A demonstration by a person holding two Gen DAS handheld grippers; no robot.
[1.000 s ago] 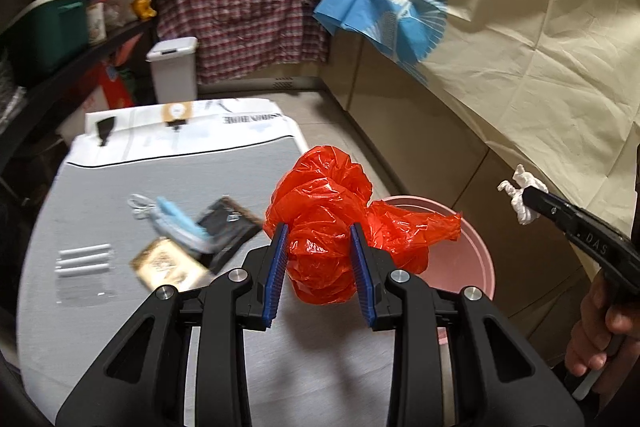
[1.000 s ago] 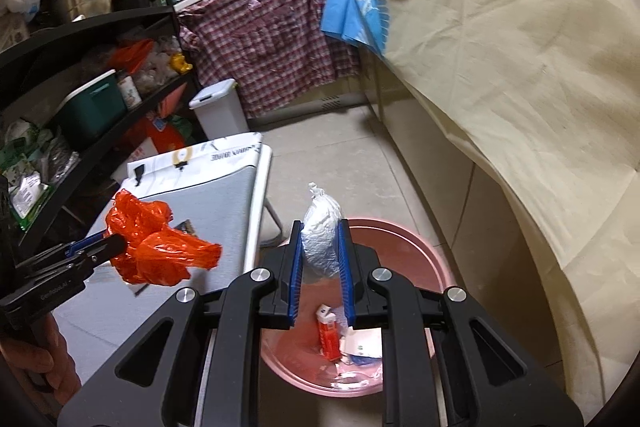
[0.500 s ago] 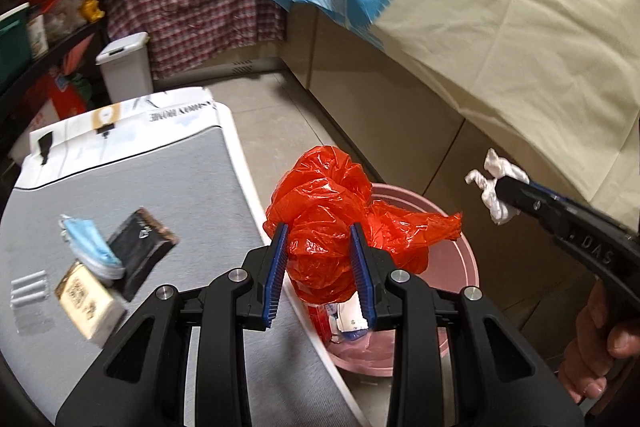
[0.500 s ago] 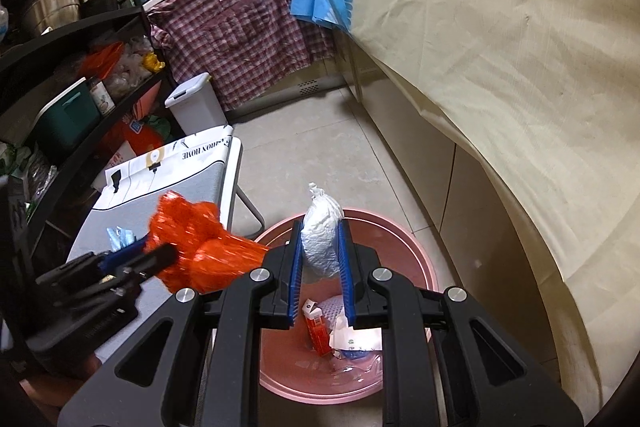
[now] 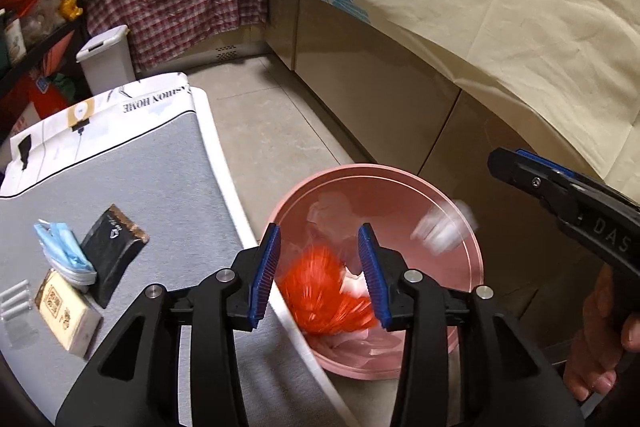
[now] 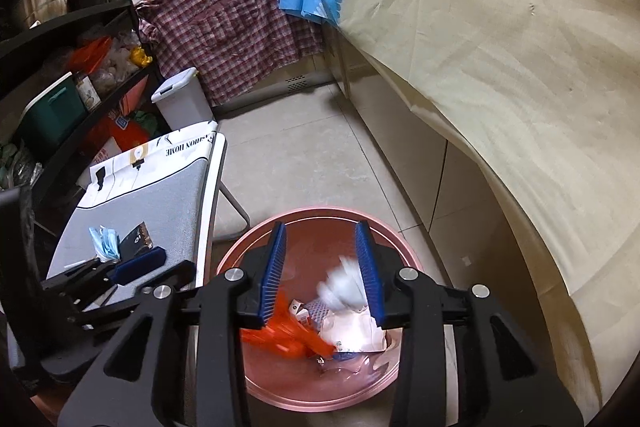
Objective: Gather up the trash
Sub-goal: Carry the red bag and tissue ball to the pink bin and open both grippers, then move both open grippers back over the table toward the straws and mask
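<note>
Below, a pink basin [image 6: 328, 401] sits on the tiled floor beside a grey table [image 5: 132, 195]; the left gripper [image 5: 318, 269] is opening, its jaws apart and clear of a blurred orange bag [image 5: 324, 297] in the basin; the right gripper [image 6: 322, 267] is opening too, a blurred white wad [image 6: 340, 287] loose between its jaws above the basin; wrappers [image 5: 112, 247] lie on the table.

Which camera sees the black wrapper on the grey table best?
The left wrist view. There the black wrapper lies large and fully in sight on the grey table, beside the blue mask. In the right wrist view the wrapper looks small and far away, close behind the left claw.
</note>
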